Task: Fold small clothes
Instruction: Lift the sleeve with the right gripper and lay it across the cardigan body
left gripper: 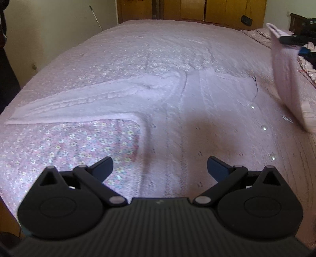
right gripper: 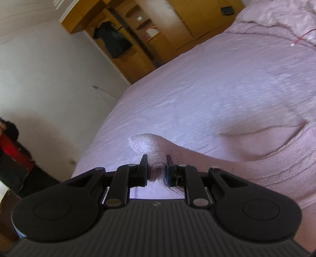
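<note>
A small pale pink knitted sweater lies flat on the bed, with one sleeve stretched out to the left and small shiny buttons down its right side. My left gripper is open and empty, low over the sweater's lower body. My right gripper is shut on the other sleeve and holds it lifted off the bed. In the left wrist view that lifted sleeve hangs blurred at the right from the right gripper.
The bed has a pink floral bedspread and reaches to wooden wardrobes at the far end. More bedding and clothes lie at the far right. A wall runs along the bed's left side.
</note>
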